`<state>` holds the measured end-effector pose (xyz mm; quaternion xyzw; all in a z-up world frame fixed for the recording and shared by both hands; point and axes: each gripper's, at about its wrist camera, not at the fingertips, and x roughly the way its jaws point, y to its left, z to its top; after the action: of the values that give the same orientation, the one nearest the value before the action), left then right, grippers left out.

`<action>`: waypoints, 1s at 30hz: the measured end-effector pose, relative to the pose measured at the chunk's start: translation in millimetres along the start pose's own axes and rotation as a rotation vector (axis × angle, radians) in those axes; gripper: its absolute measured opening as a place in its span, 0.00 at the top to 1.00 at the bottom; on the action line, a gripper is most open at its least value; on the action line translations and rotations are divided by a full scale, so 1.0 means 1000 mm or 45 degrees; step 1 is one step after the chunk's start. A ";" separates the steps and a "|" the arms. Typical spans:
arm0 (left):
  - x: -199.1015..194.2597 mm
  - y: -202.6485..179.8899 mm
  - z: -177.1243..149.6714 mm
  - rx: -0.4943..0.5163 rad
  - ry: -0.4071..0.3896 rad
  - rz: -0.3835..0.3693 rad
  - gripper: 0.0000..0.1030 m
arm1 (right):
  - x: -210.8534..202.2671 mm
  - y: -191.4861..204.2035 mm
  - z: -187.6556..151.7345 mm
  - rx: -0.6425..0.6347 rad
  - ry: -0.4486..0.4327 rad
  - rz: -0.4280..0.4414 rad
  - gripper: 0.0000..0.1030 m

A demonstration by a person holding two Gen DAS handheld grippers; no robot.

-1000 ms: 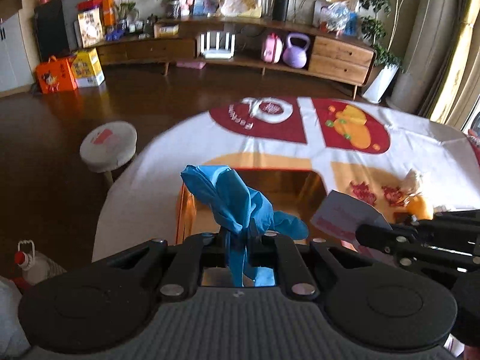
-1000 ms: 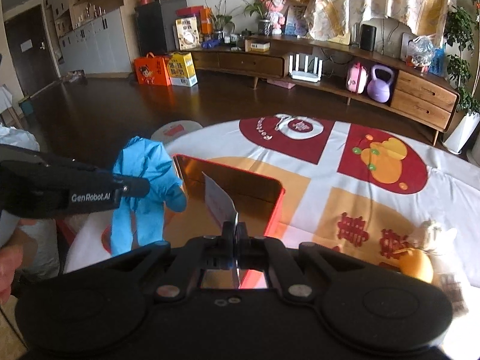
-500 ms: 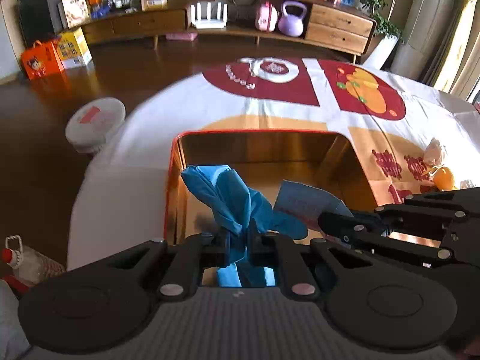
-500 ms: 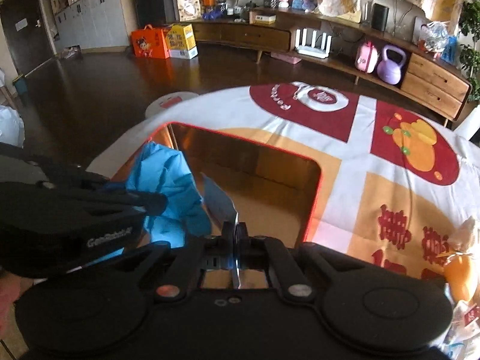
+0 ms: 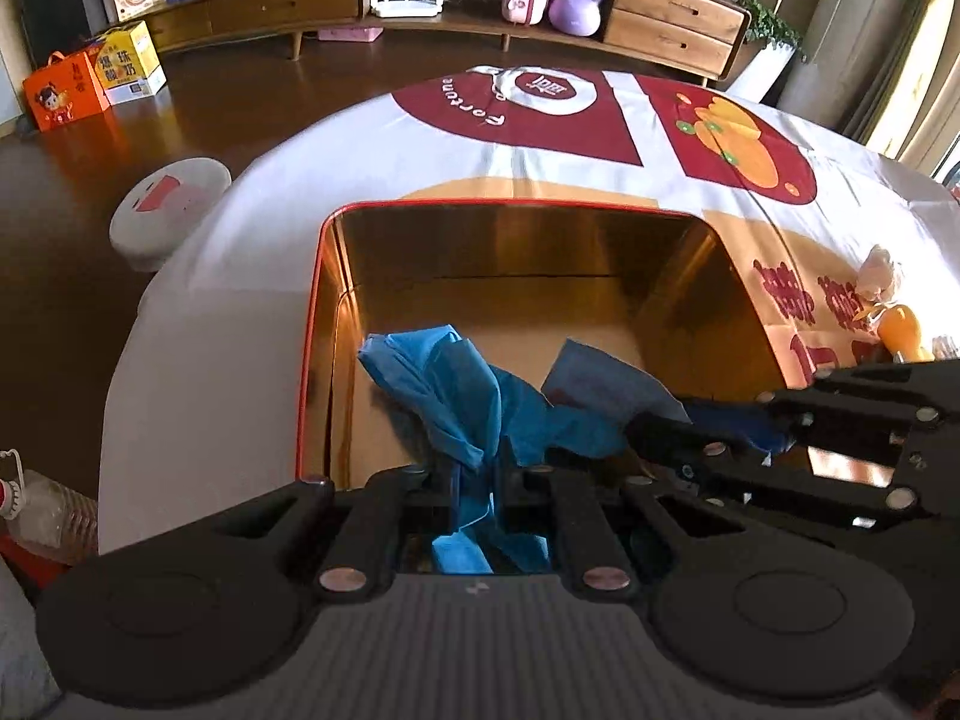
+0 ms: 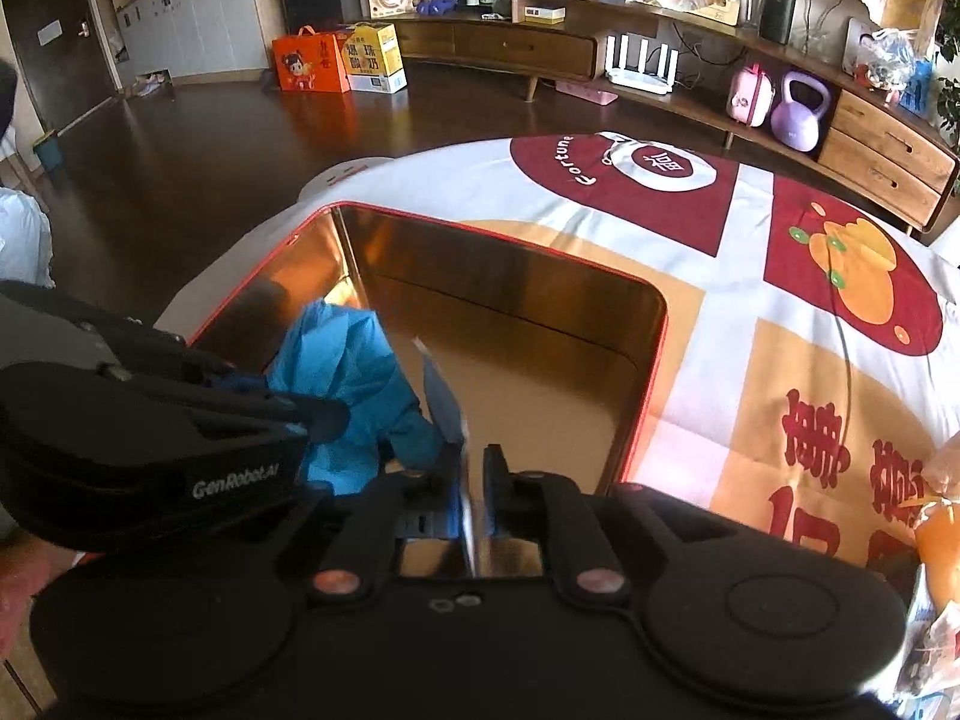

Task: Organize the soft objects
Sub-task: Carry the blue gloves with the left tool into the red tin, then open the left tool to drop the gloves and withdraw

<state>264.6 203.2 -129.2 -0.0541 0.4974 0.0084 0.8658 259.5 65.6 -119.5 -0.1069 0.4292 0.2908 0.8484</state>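
"GenRobot.AI" on the left hand-held gripper; "Fortune" (probably) on the tablecloth.

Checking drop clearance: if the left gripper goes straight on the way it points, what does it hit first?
Likely the bare floor of the open box. The left gripper, shut on the blue glove, points down into it; nothing else shows in line, though depth is unclear.

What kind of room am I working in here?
Most likely a home living room: a long low wooden cabinet with a router and purple kettlebell, gift boxes on the dark floor, and a table with a festive tablecloth.
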 end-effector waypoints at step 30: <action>-0.025 -0.007 -0.013 -0.045 -0.062 0.012 0.49 | -0.057 -0.012 -0.001 0.008 -0.119 0.068 0.69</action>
<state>241.5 195.6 -113.8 -0.0667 0.4762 0.0227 0.8765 239.4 32.4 -75.6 -0.0790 0.3928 0.3165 0.8598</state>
